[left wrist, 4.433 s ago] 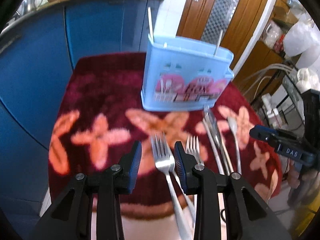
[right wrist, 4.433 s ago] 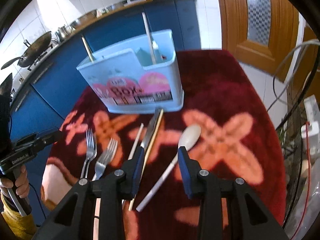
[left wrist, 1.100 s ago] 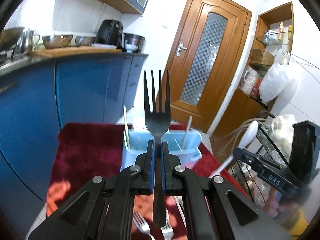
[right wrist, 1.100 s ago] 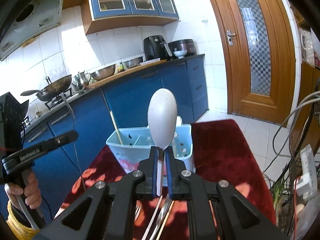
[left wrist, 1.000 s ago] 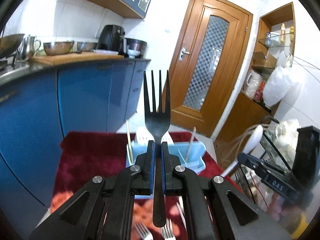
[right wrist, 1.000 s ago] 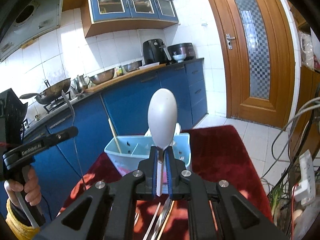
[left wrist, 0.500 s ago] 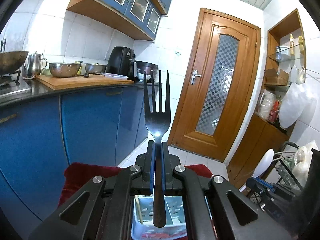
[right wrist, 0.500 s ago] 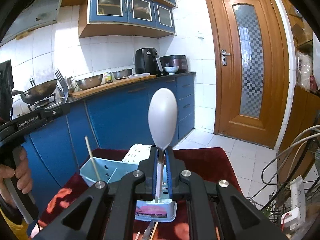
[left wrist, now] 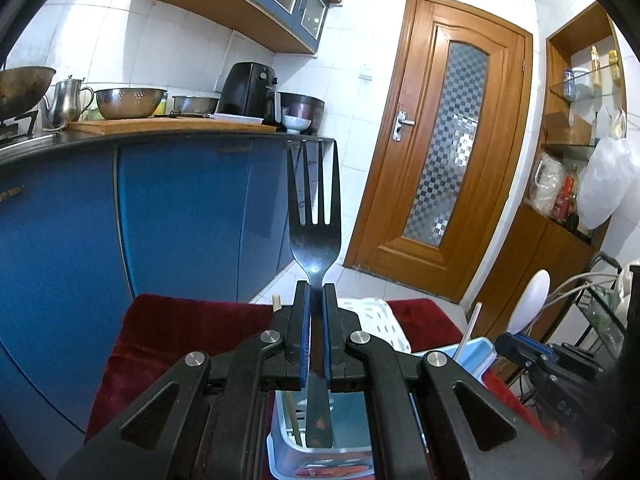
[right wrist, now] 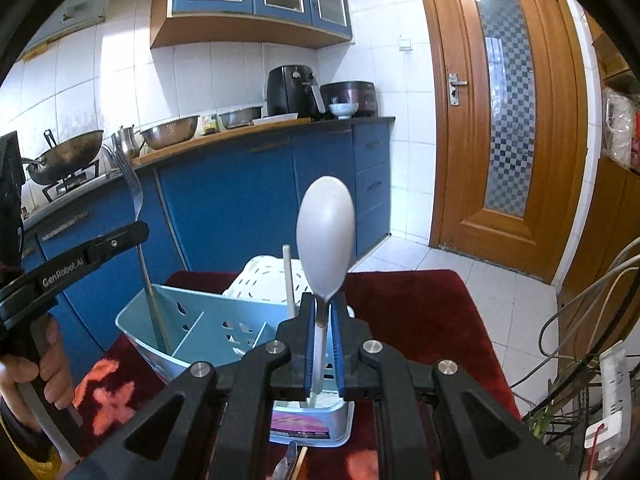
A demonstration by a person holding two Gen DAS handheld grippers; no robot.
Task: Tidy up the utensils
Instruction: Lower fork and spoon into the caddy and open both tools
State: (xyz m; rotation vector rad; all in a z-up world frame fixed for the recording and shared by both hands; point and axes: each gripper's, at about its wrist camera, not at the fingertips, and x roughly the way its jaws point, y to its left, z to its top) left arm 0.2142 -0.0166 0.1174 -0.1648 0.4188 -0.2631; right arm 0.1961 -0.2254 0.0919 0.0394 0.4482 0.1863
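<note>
The left gripper (left wrist: 316,298) clamps a fork (left wrist: 314,216) upright, the right gripper (right wrist: 323,308) a spoon (right wrist: 326,236), above the blue holder (right wrist: 200,328).

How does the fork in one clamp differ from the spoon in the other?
The fork is dark metal with four tines; the spoon is white with a smooth oval bowl. The fork's handle is flat and wide, the spoon's thin. Both stand head up, clamped by the handle above the blue holder.
</note>
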